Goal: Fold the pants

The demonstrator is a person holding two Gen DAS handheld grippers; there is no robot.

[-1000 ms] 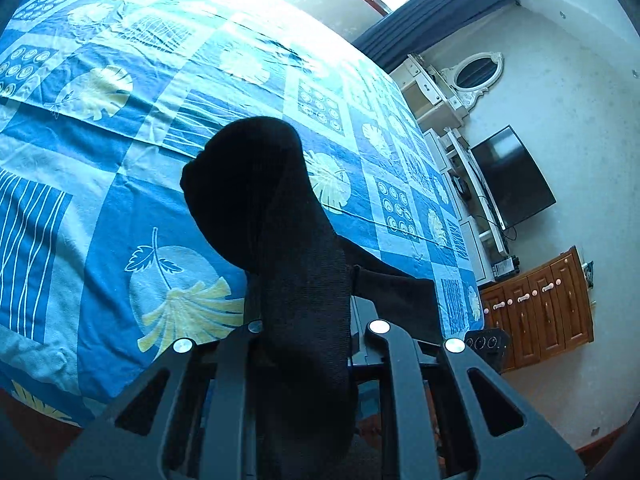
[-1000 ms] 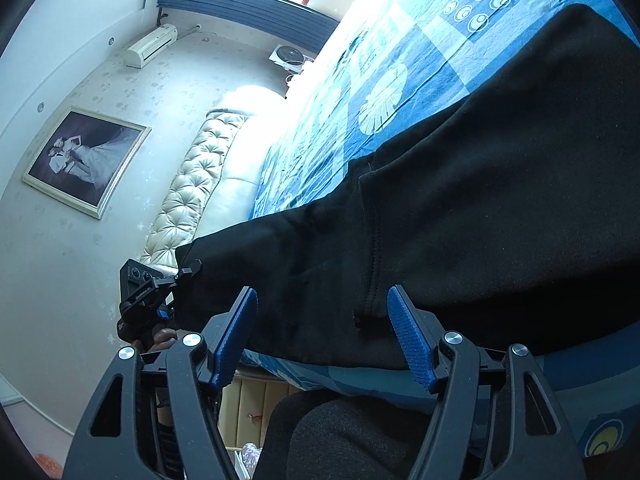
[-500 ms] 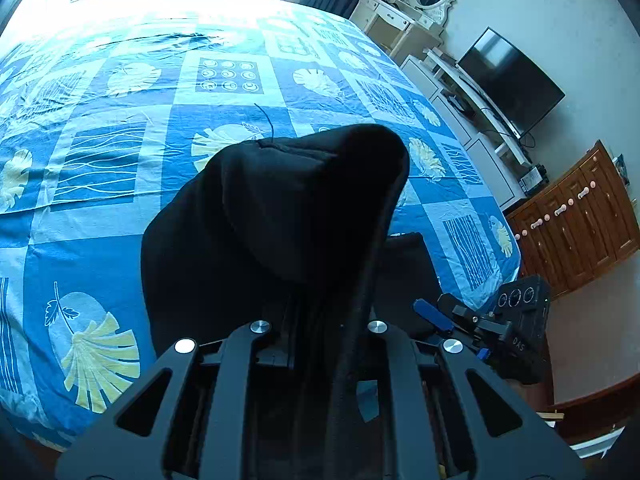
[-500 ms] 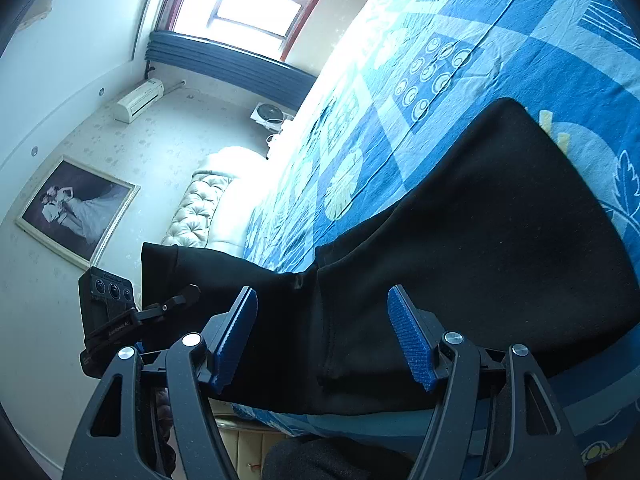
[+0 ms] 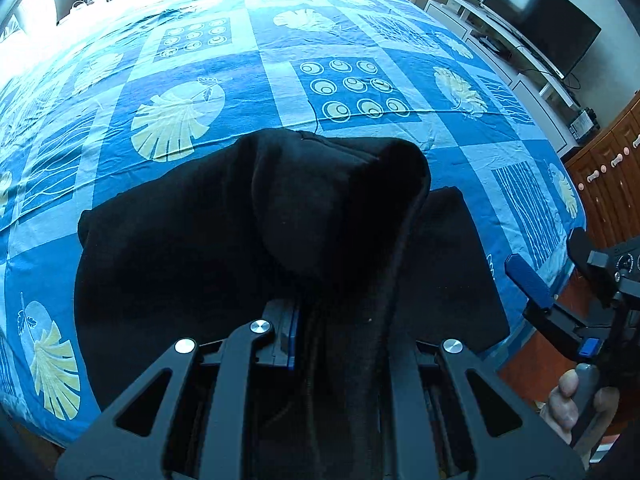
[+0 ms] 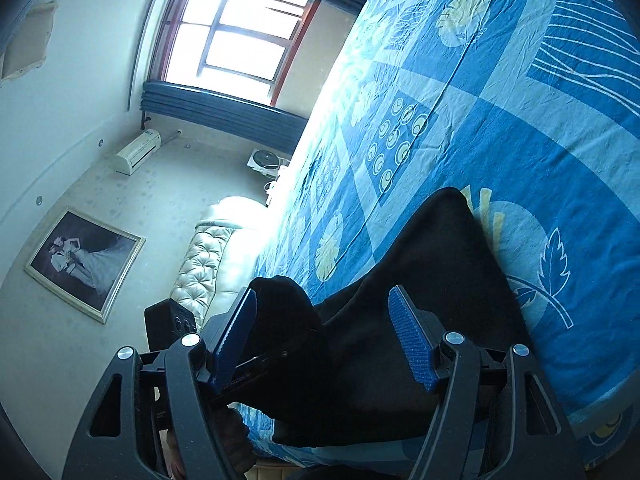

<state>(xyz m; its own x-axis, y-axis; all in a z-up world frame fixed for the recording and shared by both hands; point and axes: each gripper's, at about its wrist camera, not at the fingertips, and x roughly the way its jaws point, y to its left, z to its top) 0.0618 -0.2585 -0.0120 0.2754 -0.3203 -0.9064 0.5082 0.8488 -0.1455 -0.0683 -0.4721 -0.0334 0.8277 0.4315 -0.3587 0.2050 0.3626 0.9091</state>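
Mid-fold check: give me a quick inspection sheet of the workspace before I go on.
Surface: bed with a blue patterned sheet, lightly wrinkled.
Job's things: black pants lie at the near edge, one end lifted and draped over the rest.
Clutter: nothing seen on the sheet.
Grippers: left gripper jaws clamped on the raised pants fabric; right gripper jaws apart, holding nothing.
Cables: thin dark thread on the sheet; wires near the TV.
Surroundings: window, framed photo, padded headboard, wooden cabinet.
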